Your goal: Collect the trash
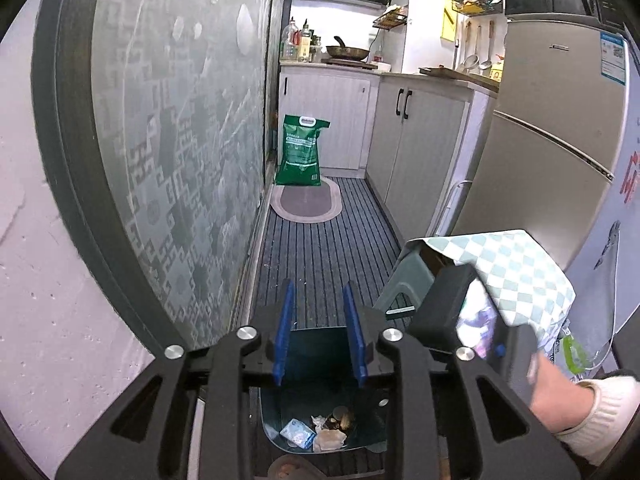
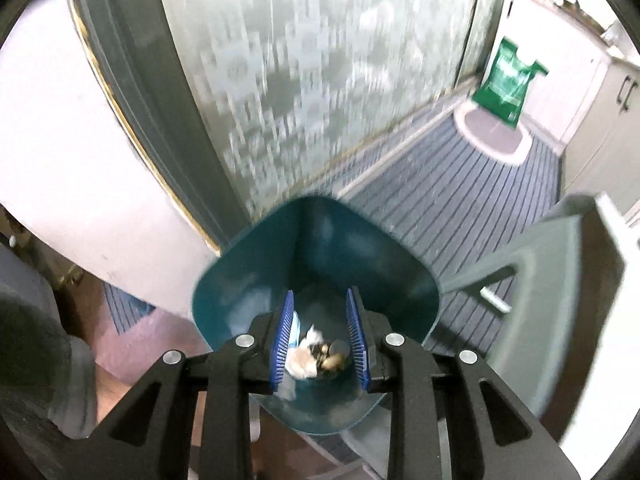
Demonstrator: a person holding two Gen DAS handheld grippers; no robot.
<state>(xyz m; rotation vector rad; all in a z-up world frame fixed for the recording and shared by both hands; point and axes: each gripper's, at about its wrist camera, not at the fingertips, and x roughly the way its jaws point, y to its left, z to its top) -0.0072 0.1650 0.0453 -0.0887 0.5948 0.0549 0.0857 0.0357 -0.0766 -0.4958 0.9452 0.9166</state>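
A teal trash bin [image 2: 248, 276] stands on the striped floor mat below both grippers. Trash lies in its bottom: crumpled white tissue [image 2: 308, 354], a light blue wrapper [image 1: 297, 433] and brown scraps [image 1: 340, 420]. My left gripper [image 1: 319, 300] is open and empty above the bin's far rim [image 1: 316, 338]. My right gripper [image 2: 320, 300] is open and empty over the bin's mouth. The right gripper's body [image 1: 452, 308] shows in the left wrist view, to the right, beside a checked cloth.
A grey plastic stool [image 1: 404, 280] with a green-and-white checked cloth [image 1: 516, 276] stands right of the bin. A patterned sliding door [image 1: 180, 140] runs along the left. A green bag [image 1: 302, 150], oval mat [image 1: 306, 202], cabinets [image 1: 416, 148] and fridge [image 1: 548, 140] lie ahead.
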